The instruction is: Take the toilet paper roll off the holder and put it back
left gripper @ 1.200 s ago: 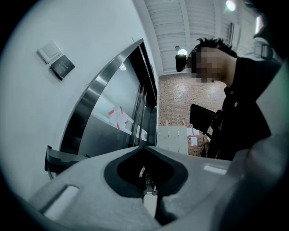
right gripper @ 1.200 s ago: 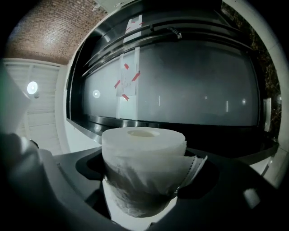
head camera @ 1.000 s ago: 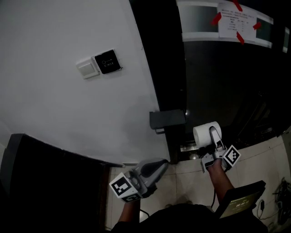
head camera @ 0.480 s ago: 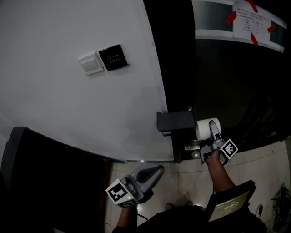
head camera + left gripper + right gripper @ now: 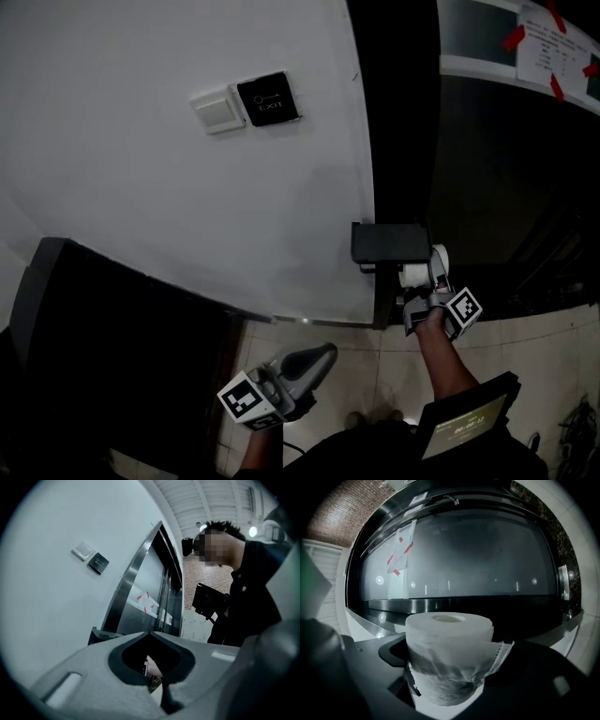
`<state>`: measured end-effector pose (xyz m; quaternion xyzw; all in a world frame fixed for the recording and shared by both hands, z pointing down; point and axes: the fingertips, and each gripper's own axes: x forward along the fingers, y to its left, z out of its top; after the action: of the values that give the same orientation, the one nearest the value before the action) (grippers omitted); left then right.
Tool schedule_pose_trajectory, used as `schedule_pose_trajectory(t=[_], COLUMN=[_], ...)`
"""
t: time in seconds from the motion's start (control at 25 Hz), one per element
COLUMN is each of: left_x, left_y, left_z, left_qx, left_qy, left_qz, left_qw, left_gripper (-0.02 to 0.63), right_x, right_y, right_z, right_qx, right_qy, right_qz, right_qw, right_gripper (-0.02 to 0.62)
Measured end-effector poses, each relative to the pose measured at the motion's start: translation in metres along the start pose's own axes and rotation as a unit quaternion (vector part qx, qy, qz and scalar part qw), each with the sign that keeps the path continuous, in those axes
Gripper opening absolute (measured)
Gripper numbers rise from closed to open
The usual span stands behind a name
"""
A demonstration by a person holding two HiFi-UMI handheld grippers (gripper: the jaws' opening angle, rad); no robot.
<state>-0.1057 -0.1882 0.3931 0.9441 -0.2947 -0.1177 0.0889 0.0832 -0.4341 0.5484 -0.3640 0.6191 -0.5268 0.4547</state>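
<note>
The white toilet paper roll sits just under the black wall holder, beside the dark door frame. My right gripper is shut on the roll, with one jaw lying along its right side. In the right gripper view the roll stands between the two dark jaws, core hole up, a loose torn sheet hanging at its right. My left gripper hangs low over the tiled floor, well left of and below the holder. Its jaws meet at the tips with nothing in them.
The white wall carries a light switch and a black exit button. A dark door frame and dark glass with a red-taped notice stand right of it. A dark panel fills the lower left. A screen device hangs at the person's waist.
My right gripper has carried the roll up and left, close under the black holder. The left gripper has stayed low and shut. The head view has shifted.
</note>
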Motion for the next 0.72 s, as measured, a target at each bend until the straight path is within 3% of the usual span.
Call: schedule_pose_trajectory(t=[0.36, 0.72], left_x=[-0.034, -0.056], left_y=[-0.008, -0.016], left_z=[0.005, 0.012], left_qx=[0.002, -0.002], left_qy=[-0.007, -0.036], left_qz=[0.042, 0.063], left_qw=[0.9991, 0.9974], left_gripper=[-0.005, -0.005], right_x=[0.012, 0.01], right_y=[0.006, 0.007], right_z=[-0.086, -0.096], right_qx=[0.023, 0.032], right_qy=[0.063, 0.07], right_qz=[0.006, 0.023], right_qw=[0.998, 0.997], right_gripper=[0.459, 0.462])
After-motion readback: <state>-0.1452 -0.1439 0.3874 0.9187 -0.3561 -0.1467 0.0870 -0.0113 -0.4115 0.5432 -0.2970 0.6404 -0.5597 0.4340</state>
